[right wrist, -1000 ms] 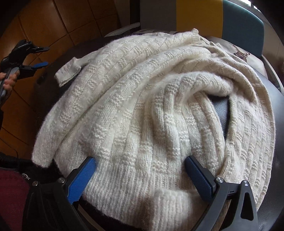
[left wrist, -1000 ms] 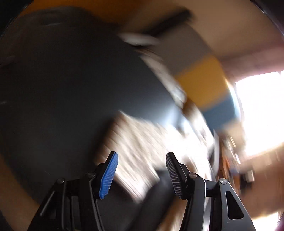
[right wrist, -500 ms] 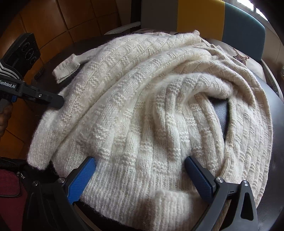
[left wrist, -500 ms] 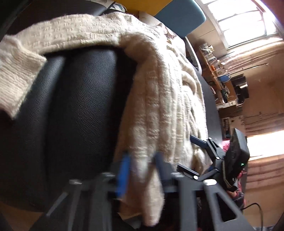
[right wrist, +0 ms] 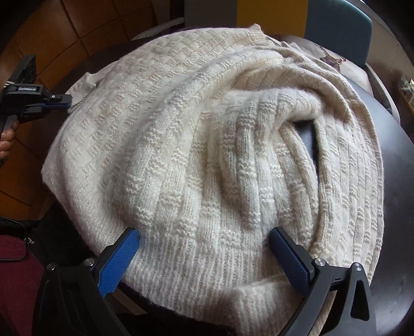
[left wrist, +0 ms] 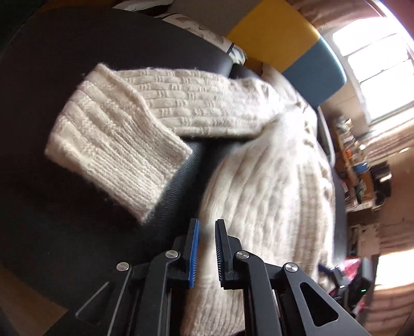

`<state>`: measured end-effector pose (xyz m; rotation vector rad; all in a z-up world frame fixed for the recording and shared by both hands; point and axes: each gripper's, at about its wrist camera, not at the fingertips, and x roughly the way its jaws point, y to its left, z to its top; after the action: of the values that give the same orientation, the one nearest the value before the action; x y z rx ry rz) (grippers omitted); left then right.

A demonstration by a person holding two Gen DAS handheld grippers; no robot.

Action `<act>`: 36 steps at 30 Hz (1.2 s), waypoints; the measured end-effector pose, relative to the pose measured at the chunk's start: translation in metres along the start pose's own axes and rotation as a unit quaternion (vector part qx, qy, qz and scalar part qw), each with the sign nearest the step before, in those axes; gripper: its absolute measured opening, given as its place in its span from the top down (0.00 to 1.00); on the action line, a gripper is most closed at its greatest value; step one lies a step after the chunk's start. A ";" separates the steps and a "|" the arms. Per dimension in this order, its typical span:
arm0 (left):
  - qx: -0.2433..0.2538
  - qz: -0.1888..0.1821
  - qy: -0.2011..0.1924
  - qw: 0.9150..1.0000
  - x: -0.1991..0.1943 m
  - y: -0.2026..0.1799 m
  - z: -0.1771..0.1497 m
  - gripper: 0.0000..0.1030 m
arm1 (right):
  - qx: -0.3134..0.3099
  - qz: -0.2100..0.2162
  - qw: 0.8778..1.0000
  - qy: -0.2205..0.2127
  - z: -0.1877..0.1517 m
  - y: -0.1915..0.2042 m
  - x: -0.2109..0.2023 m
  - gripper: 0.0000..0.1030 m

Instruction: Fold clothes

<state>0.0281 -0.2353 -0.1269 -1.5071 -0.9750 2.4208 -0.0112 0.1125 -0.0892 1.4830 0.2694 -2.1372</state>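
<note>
Clamping a fold of the cream knit sweater (left wrist: 271,181), the left gripper (left wrist: 207,227) had its two blue-padded fingers (left wrist: 194,248) drawn nearly together, with knit fabric pinched in the narrow gap between them. The sweater lay bunched on a black padded surface (left wrist: 64,64), its body running from the gripper toward 1 o'clock in the left wrist view. One sleeve extended toward 10 o'clock, and its ribbed cuff (left wrist: 116,144) lay flat on the black surface at 9 o'clock.

In the right wrist view, the sweater (right wrist: 207,155) filled most of the frame, rumpled into deep folds, with a patch of the black surface (right wrist: 308,137) exposed through a gap at 2 o'clock. The right gripper (right wrist: 204,256) was released: its fingers (right wrist: 119,261) stood wide apart, one on each side of the ribbed hem (right wrist: 207,268) at 6 o'clock. Contact between the pads and the hem could not be determined. The left gripper (right wrist: 58,102) appeared at 9 o'clock in this view, gripping the sweater's edge, with a hand (right wrist: 6,142) on its handle. A yellow and teal chair back (right wrist: 310,23) stood beyond the sweater at 12 o'clock.
</note>
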 end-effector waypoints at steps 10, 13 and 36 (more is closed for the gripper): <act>0.137 -0.098 0.020 0.986 0.004 -0.086 0.019 0.45 | 0.047 0.092 0.985 -0.137 0.117 -0.034 -0.036 0.01; 0.165 -0.063 0.071 0.982 0.047 -0.103 0.008 0.45 | 0.058 0.098 0.991 -0.075 0.142 -0.037 0.014 0.01; 0.162 0.159 -0.139 0.964 -0.088 0.037 0.027 0.36 | 0.054 0.028 0.992 -0.111 0.106 0.003 0.016 0.05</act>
<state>0.0568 -0.3136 -0.0738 -1.3147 -0.3565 2.8980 -0.1003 0.0580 -0.0632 1.2781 0.0328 -2.2768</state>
